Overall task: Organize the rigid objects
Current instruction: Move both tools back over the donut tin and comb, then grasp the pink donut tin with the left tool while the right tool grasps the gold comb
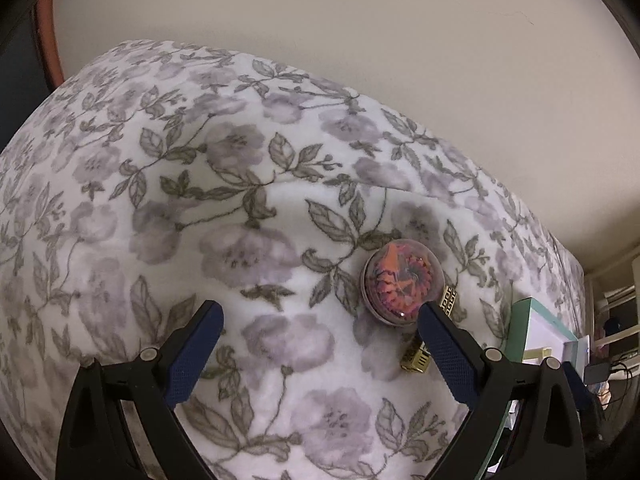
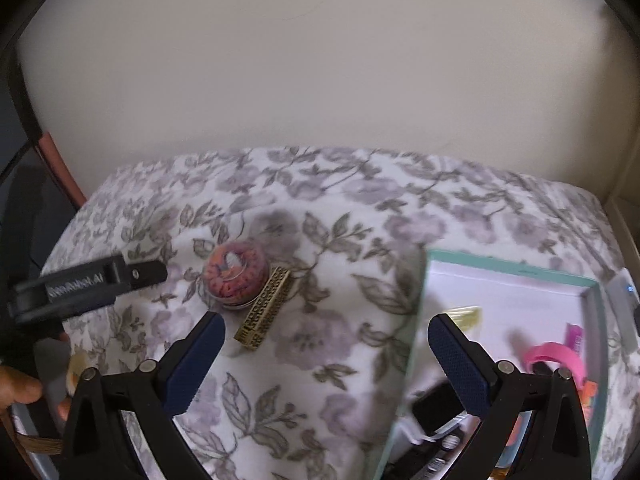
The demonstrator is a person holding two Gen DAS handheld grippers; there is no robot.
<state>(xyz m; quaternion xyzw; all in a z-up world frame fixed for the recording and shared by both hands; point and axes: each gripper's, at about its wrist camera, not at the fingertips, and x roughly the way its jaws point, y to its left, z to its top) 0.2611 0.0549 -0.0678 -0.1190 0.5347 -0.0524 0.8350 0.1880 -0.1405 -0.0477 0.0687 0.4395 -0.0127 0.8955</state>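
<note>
A round clear jar of orange and pink bits lies on the floral blanket; it also shows in the right wrist view. A gold patterned bar lies beside it, partly hidden by my finger in the left wrist view. My left gripper is open and empty, its right finger just in front of the jar. My right gripper is open and empty above the blanket, beside a teal-rimmed white box holding a pink band and other small items.
The left gripper's body reaches in from the left in the right wrist view. A plain wall stands behind the bed. The box's corner shows at the right of the left wrist view, with shelving and cables beyond.
</note>
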